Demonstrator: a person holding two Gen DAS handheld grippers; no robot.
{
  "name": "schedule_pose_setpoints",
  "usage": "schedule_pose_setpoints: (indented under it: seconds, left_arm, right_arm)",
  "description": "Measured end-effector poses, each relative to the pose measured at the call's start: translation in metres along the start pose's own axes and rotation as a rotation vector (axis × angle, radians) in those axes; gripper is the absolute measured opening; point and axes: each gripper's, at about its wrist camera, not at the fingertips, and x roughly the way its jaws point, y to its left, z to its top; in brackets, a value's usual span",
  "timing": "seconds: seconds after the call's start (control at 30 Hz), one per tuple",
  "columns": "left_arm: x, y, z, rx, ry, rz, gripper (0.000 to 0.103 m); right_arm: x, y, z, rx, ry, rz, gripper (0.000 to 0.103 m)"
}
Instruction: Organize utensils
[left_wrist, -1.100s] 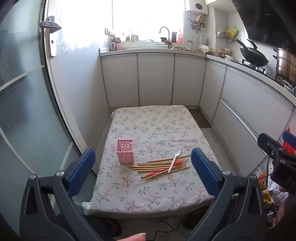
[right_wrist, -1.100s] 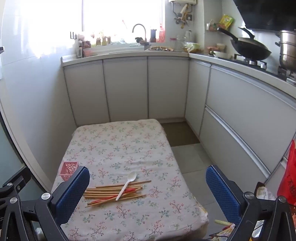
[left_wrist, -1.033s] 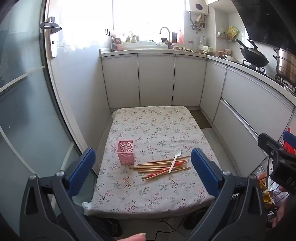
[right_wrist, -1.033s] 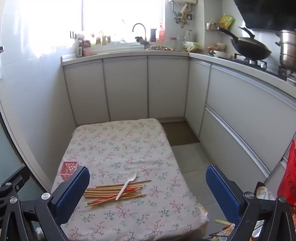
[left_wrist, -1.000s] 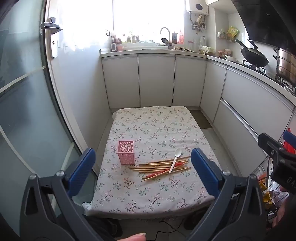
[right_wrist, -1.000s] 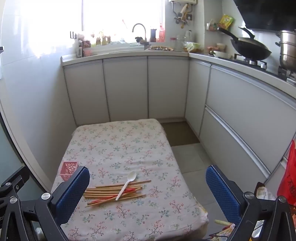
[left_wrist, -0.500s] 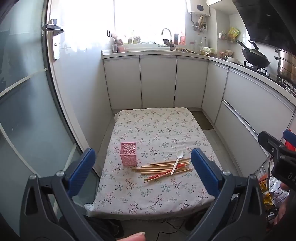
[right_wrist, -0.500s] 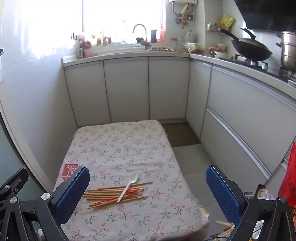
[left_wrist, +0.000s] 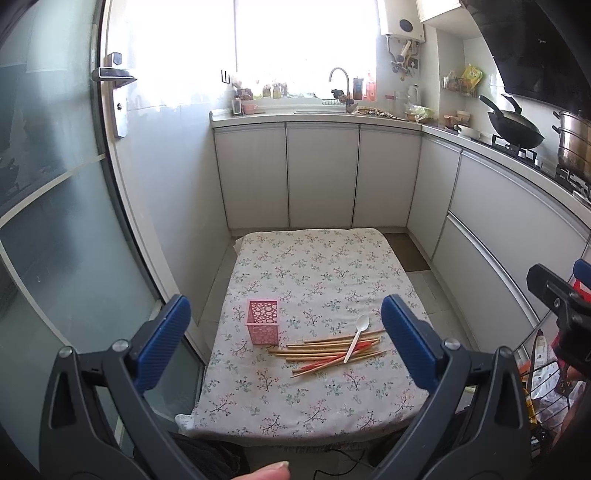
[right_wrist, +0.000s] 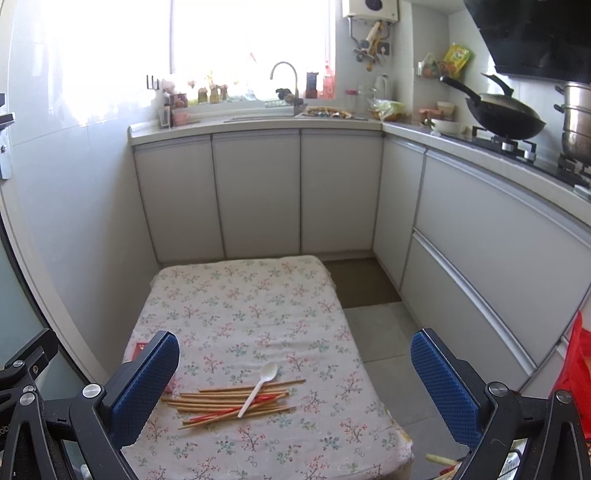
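Since a second ago both your views have drawn back and risen a little, so the table (left_wrist: 258, 398) sits lower and looks smaller. Your left gripper (left_wrist: 286, 334) and right gripper (right_wrist: 295, 384) both stand spread wide with nothing between the blue pads, well above the cloth. The wooden chopsticks (left_wrist: 325, 350) lie in a loose pile near the front edge, the white spoon (left_wrist: 356, 338) rests across them, and the pink holder (left_wrist: 263, 322) stands upright just beside their left ends.
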Motion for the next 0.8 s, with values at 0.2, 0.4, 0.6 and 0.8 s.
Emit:
schedule_pose_setpoints:
  seconds: [0.2,0.4,0.6,0.8]
  left_arm:
    - [-0.001,0.001,0.005,-0.006,0.008,-0.005,0.102]
    - [0.001,0.000,0.012,0.009,0.018,-0.003,0.102]
    - [-0.002,-0.003,0.023,0.017,-0.002,-0.018,0.102]
    - [0.002,-0.004,0.029,0.019,-0.009,-0.028,0.102]
  right_arm:
    - [-0.003,0.002,0.007,0.000,-0.007,-0.004,0.103]
    - [-0.004,0.004,0.017,-0.002,-0.004,-0.014,0.103]
    - [-0.006,0.008,0.025,-0.018,-0.008,-0.010,0.103]
    - [-0.006,0.011,0.032,-0.039,-0.008,-0.018,0.103]
